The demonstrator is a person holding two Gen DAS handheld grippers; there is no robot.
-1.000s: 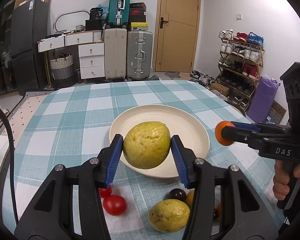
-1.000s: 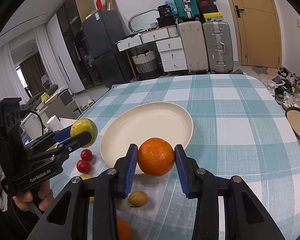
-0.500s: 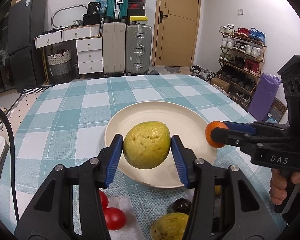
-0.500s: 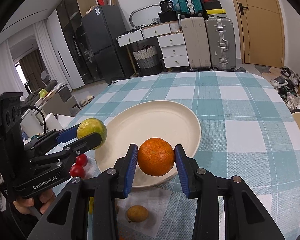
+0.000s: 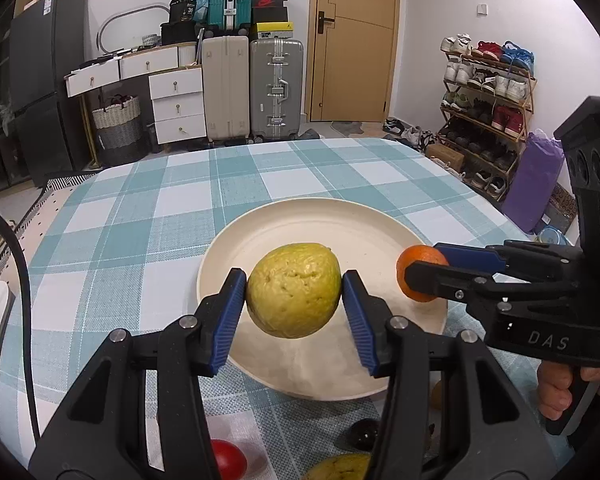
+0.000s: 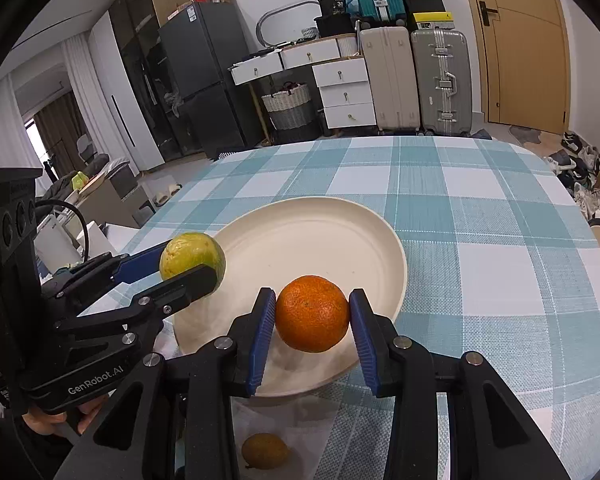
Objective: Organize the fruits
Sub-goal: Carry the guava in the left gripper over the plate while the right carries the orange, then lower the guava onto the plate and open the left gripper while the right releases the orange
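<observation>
My left gripper [image 5: 294,294] is shut on a yellow-green guava [image 5: 293,290] and holds it above the near side of a cream plate [image 5: 340,224]. My right gripper [image 6: 312,320] is shut on an orange [image 6: 312,313] above the plate's [image 6: 300,216] near edge. In the left wrist view the orange [image 5: 414,264] shows at the plate's right rim. In the right wrist view the guava [image 6: 192,258] shows at the plate's left rim. The plate holds no fruit.
The table has a teal checked cloth [image 5: 180,208]. Near its front edge lie a red tomato [image 5: 228,458], a dark round fruit [image 5: 362,434], a second guava [image 5: 340,467] and a small yellow-brown fruit [image 6: 265,450]. A shoe rack [image 5: 484,92] and suitcases [image 5: 252,88] stand beyond.
Both grippers have moved forward with their fruit, from in front of the plate to over it. The loose fruit on the table has slid toward the bottom of both views.
</observation>
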